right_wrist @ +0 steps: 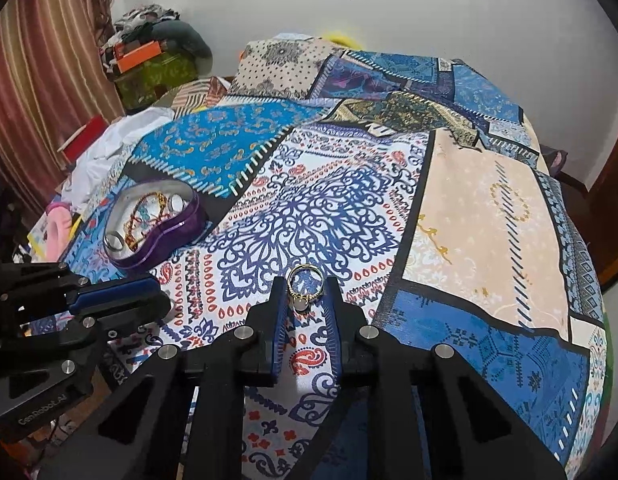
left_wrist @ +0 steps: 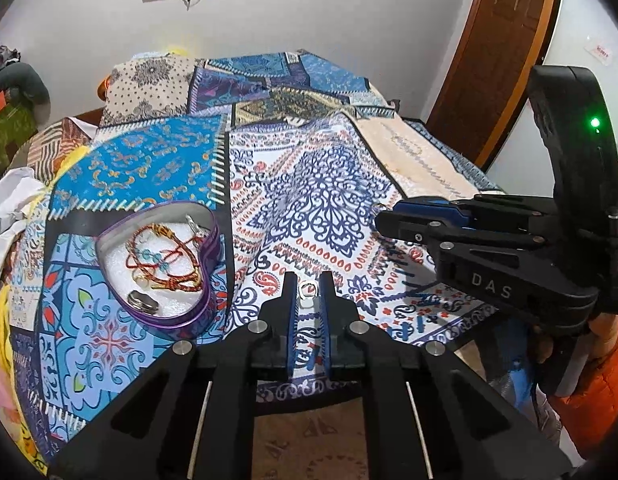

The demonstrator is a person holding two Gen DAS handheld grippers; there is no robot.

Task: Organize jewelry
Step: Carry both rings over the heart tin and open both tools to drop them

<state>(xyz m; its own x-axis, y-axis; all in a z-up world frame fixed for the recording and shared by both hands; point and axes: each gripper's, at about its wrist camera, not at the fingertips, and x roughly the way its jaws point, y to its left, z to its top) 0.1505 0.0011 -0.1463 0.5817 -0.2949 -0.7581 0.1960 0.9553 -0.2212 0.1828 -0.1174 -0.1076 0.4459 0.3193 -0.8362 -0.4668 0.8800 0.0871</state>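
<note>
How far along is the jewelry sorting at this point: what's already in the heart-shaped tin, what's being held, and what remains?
Done: the purple heart-shaped tin already holds braided bracelets and a silver band. In hand: the left gripper pinches a small silver ring, and the right gripper holds a gold ring. Left: both rings are above the patterned cloth, not yet in the tin.

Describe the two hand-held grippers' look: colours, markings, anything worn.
Both are black linkage frames with silver pivot bolts and blue ribbed finger pads. The right hand-held gripper carries "DAS" lettering and a green LED on its handle; the left hand-held gripper reads "GenRobot.AI". An orange puffy sleeve shows behind the right one.
</note>
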